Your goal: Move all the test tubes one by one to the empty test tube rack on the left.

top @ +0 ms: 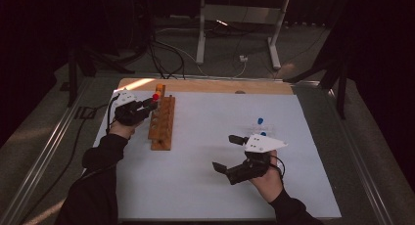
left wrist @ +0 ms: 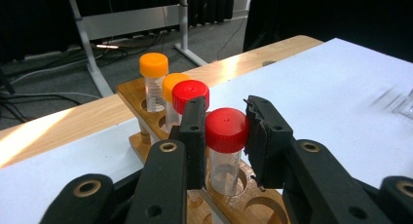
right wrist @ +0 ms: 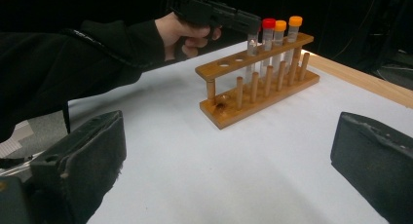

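On the white table [top: 205, 186], the left gripper [left wrist: 225, 131] clasps a red-capped tube [left wrist: 226, 151] beside another; the right gripper [top: 230, 154] gapes wide.

A blue-capped tube [top: 260, 121] lies on the white table [top: 205, 186], metal stand legs [top: 200, 39] beyond.

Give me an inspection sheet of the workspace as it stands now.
Surface: white mat on a wooden table.
Job's things: wooden rack holds four capped tubes, two orange, two red; nearest red-capped tube stands in its hole.
Clutter: blue-capped items near the right gripper, too small to identify.
Grippers: left gripper pads flank the red cap, contact unclear; right gripper open, holding nothing.
Cables: on the floor beyond the table.
Surroundings: dark room, metal stand.
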`<state>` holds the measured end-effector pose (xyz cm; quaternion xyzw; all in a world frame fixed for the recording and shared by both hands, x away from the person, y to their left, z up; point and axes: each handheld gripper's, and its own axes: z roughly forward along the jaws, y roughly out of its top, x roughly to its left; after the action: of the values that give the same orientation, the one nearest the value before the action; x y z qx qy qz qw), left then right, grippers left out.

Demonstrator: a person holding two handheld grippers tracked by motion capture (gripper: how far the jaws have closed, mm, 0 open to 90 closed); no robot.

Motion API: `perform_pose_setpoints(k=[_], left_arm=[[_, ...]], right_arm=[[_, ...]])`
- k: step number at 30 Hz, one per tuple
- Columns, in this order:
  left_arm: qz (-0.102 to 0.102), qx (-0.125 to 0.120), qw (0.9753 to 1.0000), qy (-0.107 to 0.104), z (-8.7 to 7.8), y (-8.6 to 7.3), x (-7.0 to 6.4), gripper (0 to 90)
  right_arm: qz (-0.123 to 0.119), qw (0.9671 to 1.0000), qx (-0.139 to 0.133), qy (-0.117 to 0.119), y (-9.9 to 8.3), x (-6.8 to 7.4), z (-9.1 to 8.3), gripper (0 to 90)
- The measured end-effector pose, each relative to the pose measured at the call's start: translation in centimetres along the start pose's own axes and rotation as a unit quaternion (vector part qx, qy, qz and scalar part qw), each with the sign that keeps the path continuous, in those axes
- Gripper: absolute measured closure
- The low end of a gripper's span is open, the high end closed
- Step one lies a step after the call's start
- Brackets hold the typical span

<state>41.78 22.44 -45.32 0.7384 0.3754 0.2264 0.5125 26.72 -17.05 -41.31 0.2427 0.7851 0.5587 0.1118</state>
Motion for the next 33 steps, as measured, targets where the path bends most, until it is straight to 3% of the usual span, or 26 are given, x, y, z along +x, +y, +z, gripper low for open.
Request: perform_pose_setpoints(k=[5, 11, 12, 14, 17, 23, 31, 33], left_arm=[[-0.002, 0.007, 0.9999, -0.012, -0.2, 0.0, -0.1, 69.5], [0.000, -0.002, 0.9993, -0.038, -1.5, 0.7, -0.6, 42.9], [0.000, -0.004, 0.9988, -0.049, -1.9, 0.9, -0.7, 36.6], [0.005, -0.008, 0.9987, -0.050, -2.5, 1.1, -1.1, 26.3], [0.006, -0.017, 0.9982, -0.057, -3.5, 1.3, -1.7, 17.3], [0.016, -0.027, 0.9952, -0.093, -5.3, 1.1, -3.1, 2.3], [0.032, -0.044, 0.9915, -0.118, -7.1, 0.4, -5.6, 0.7], [0.037, -0.040, 0.9906, -0.125, -7.3, 0.1, -6.2, 0.7]], right_arm=[[-0.006, 1.0000, -0.005, 0.002, 0.1, 0.0, -0.1, 0.0], [-0.025, 0.9985, -0.045, 0.017, 0.4, -0.2, -0.6, 0.0], [-0.034, 0.9981, -0.049, 0.011, 0.6, -0.1, -0.8, 0.0], [-0.042, 0.9975, -0.056, 0.009, 0.9, -0.1, -1.2, 0.0], [-0.046, 0.9972, -0.058, -0.004, 1.6, -0.5, -2.0, 0.0], [-0.036, 0.9967, -0.061, -0.040, 2.6, -2.5, -4.1, 0.0], [-0.013, 0.9911, -0.055, -0.121, 2.1, -5.2, -7.1, 0.0], [-0.003, 0.9892, -0.052, -0.137, 1.7, -6.0, -7.7, 7.2]])
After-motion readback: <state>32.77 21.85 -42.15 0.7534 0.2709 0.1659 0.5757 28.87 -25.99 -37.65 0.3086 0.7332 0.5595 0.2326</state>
